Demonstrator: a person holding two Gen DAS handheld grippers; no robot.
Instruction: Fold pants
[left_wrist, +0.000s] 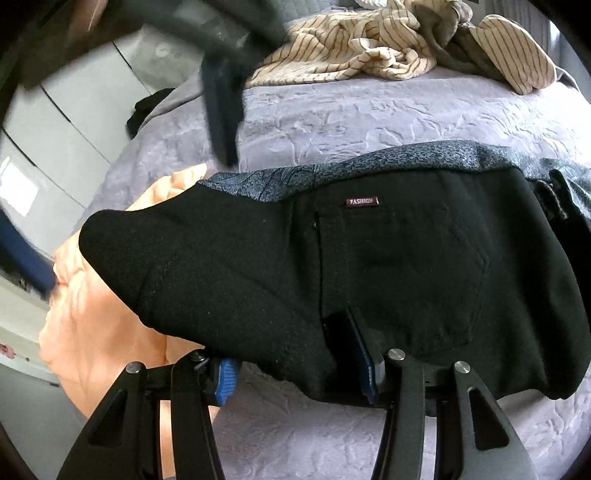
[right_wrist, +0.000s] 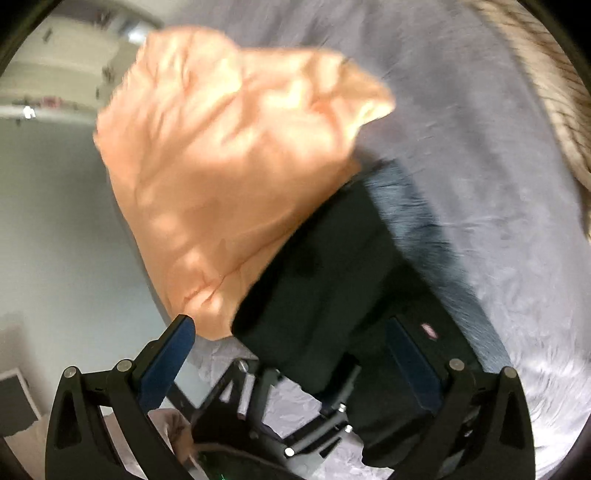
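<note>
Lavender quilted bedspread (left_wrist: 369, 122) covers the bed, with pale cupboard fronts (left_wrist: 55, 147) and a light floor beyond its edge. Black pants (left_wrist: 332, 266) lie across the bed in the left wrist view, back pocket and small "FASHION" label (left_wrist: 364, 201) facing up, apparently already doubled leg on leg. They rest on a grey speckled garment (left_wrist: 388, 158), and an orange cloth (left_wrist: 110, 332) lies under and beside the near end. Left gripper (left_wrist: 299, 369) pinches the near hem of the pants, blue fingers (left_wrist: 227, 380) drawn in on the fabric edge. Right gripper (right_wrist: 295, 373) hangs blurred above the same end, fingers spread wide with nothing between them; the left gripper is visible below it. Judged step: one hand has taken hold for the next fold and the other has yet to grip. Next move calls for a second pinch on the same edge, then an even lift across. Striped beige clothes (left_wrist: 369, 48) sit heaped at the far side, well apart.
</note>
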